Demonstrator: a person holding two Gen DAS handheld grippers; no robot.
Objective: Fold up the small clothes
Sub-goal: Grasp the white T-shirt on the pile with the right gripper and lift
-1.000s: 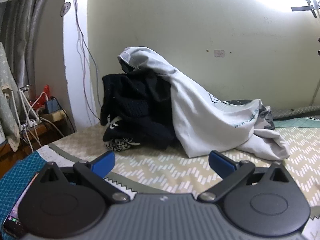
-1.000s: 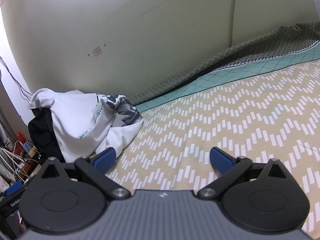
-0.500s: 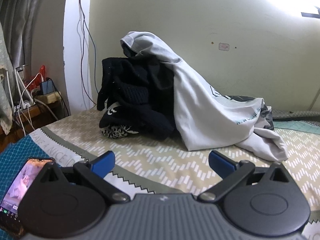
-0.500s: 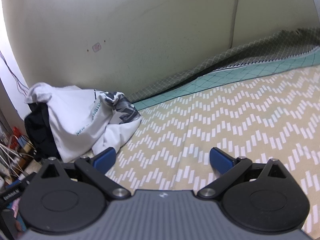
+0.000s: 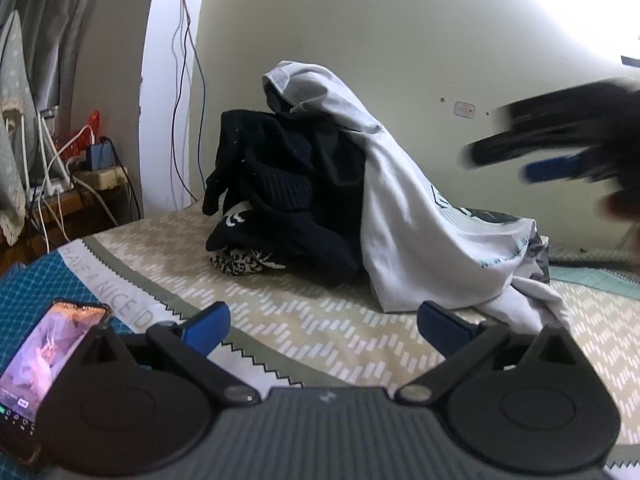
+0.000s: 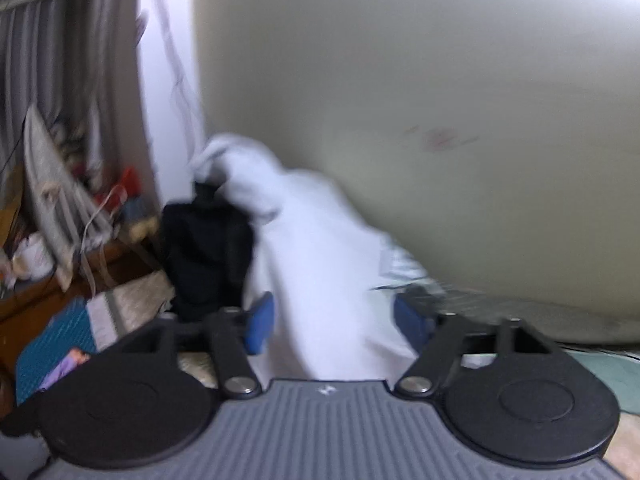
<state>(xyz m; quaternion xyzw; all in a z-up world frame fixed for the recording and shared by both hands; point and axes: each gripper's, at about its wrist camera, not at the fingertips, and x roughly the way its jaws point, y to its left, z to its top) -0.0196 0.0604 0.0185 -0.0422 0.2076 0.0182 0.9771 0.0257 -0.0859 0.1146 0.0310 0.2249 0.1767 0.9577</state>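
Jaws spread on left gripper (image 5: pixel 322 326), empty; closing on right gripper (image 6: pixel 332 322), nothing pinched yet. White shirt (image 5: pixel 404 216) draped over dark clothes (image 5: pixel 288 188) against wall (image 5: pixel 400 40). Best pinching one shirt layer only, then lifting clear

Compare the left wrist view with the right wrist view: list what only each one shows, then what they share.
Only the left wrist view: the left gripper, open over the bedspread; the right gripper seen from outside, blurred; the patterned garment.

Only the right wrist view: the right gripper, jaws closing, nothing gripped between them.

Both: the white shirt draped over the dark clothes, the phone, the wall.
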